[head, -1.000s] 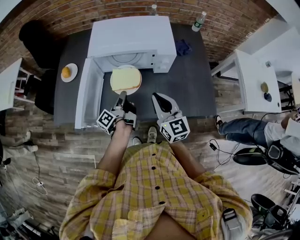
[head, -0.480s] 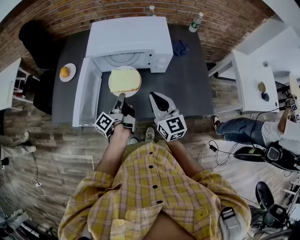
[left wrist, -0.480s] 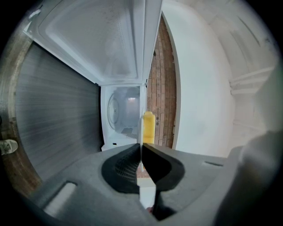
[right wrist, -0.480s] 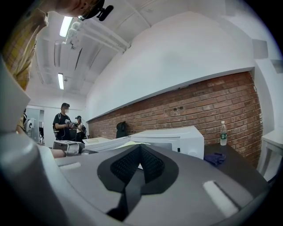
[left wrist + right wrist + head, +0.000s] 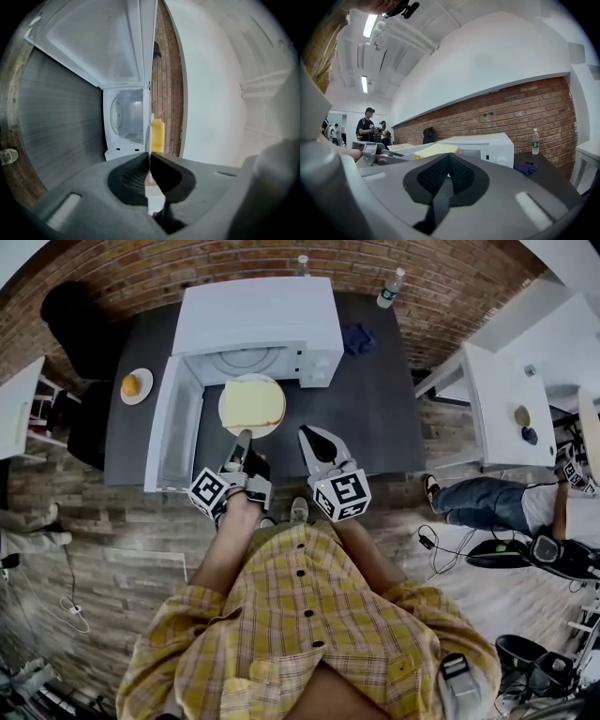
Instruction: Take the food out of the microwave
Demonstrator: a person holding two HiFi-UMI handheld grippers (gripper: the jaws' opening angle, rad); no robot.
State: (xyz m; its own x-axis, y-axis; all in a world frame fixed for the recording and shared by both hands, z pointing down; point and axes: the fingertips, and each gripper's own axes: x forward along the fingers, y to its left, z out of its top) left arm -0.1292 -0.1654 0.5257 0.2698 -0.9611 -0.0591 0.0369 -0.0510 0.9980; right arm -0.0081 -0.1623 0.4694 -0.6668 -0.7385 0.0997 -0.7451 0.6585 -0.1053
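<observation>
**White plate (image 5: 267,430) held in front of the open microwave (image 5: 258,315)**

1. Grip. My left gripper (image 5: 242,441) has its jaws clamped on the near rim of the plate. In the left gripper view I see that rim edge-on between the pads. The food (image 5: 253,401), a pale yellow slab, lies on the plate. The plate hangs above the dark table (image 5: 375,418), just before the cavity (image 5: 248,360).

2. Free tool. My right gripper (image 5: 317,441) has its jaws together with nothing between them. It sits just right of the plate, not touching it.

3. Surroundings.
   - The door (image 5: 173,432) is swung open along the plate's left side and is the nearest thing to it.
   - A blue cloth (image 5: 359,337) and a bottle (image 5: 392,285) lie to the right of the microwave, well apart from the plate.
   - A saucer (image 5: 146,379) with an orange (image 5: 130,384) sits beyond the door, at the table's left edge.
   - A seated person (image 5: 497,502) is off to the right, away from the table.

4. Change. Against a second ago, the plate and left gripper have drawn slightly back from the cavity toward me. The right gripper has kept its place.
</observation>
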